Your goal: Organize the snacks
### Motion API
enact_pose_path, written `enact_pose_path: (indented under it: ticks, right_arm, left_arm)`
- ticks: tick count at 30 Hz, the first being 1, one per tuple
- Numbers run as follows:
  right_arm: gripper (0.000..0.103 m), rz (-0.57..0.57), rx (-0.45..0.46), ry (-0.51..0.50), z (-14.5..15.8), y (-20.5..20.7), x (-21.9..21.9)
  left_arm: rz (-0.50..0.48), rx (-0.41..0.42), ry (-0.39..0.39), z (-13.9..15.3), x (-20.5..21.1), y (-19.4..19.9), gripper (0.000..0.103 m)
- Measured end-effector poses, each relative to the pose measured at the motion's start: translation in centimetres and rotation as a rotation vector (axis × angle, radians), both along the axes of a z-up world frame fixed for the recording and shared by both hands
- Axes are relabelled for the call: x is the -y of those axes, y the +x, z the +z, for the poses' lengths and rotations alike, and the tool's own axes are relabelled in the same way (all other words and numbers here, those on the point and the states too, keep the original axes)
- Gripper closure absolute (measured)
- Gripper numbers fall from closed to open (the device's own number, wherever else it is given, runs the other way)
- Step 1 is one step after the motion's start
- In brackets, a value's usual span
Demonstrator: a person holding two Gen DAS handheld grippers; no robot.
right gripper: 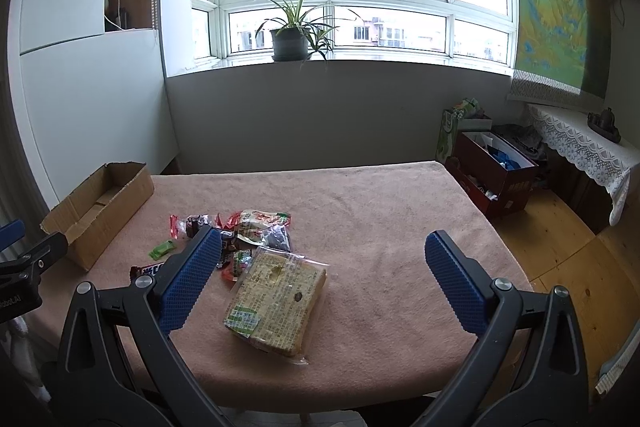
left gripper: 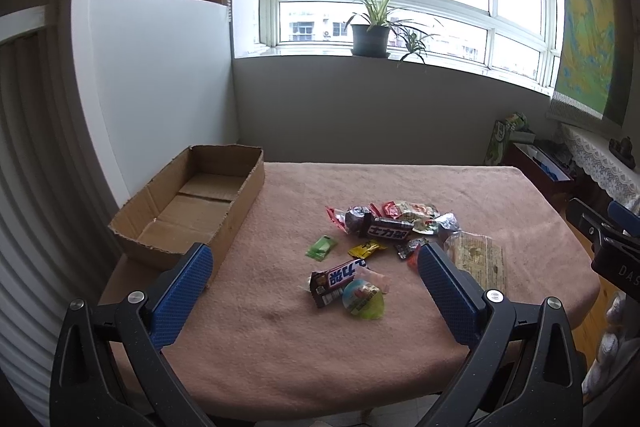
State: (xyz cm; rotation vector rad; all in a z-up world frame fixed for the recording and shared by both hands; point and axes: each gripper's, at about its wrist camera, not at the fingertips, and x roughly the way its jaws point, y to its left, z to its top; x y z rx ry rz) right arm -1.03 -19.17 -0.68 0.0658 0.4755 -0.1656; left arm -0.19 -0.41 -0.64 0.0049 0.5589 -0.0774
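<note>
Foil and plastic snacks (left gripper: 394, 223) lie in a loose heap near the table's middle, slightly toward the right edge. Two chocolate bars: one (left gripper: 389, 231) in the heap, one (left gripper: 338, 281) apart toward the near edge, touching a round jelly cup (left gripper: 365, 298). Green sachet (left gripper: 320, 248) and yellow sachet (left gripper: 366, 249) lie singly between. Flat cracker pack (right gripper: 276, 301) sits nearest the near edge, right of the heap.

Box (left gripper: 192, 211), cardboard, open-topped, holds nothing visible; it runs along the left edge to the far-left corner. Table (left gripper: 460, 187) bare along the far edge and right side.

Left gripper (left gripper: 314, 269) and right gripper (right gripper: 322, 265) hover over the near edge, fingers spread wide, holding nothing.
</note>
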Motion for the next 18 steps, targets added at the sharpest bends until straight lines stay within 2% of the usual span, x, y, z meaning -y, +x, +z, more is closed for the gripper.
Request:
enact_pose_path:
  ticks: [13,18]
  right_arm:
    - [0.000,0.003,-0.044,0.035,-1.1,1.1,0.8]
    - [0.000,0.029,-0.088,0.109,-2.4,1.8,2.1]
  left_arm:
    - [-0.015,-0.020,-0.002,-0.5,0.1,0.5,0.001]
    - [-0.035,-0.043,-0.011,-1.0,0.4,0.9,0.005]
